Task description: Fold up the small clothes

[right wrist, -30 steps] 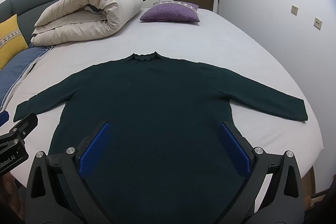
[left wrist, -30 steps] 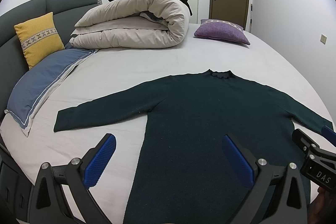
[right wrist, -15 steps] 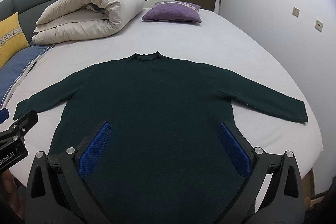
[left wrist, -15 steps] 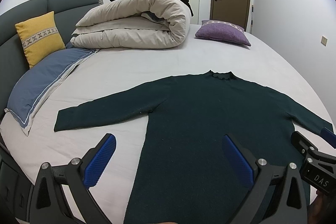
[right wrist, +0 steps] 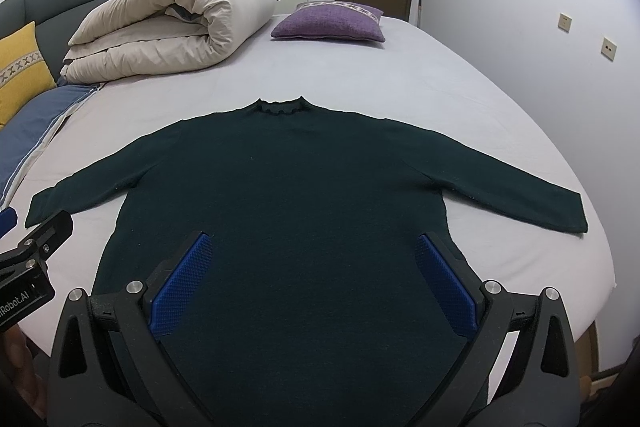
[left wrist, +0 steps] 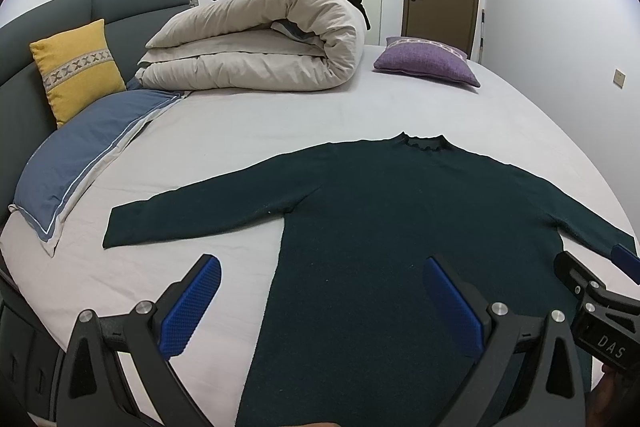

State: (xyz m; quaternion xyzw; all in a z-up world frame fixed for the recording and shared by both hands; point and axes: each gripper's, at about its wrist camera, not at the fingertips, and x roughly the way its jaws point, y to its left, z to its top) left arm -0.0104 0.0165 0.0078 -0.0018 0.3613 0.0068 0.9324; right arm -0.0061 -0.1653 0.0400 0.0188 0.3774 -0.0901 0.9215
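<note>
Sweater [right wrist: 280,195]: I lose its hem below both frames' bottom edges, behind the gripper bodies. Yellow cushion [right wrist: 16,67]: cut by the right view's left edge (pattern partly gone).

Dark green sweater [right wrist: 288,195] flat on bed [right wrist: 420,87]; right gripper [right wrist: 316,267] fingers spread.

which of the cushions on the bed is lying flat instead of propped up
The purple cushion, lying flat on the sheet beyond the sweater's collar. The yellow cushion stands propped against the grey headboard.
</note>
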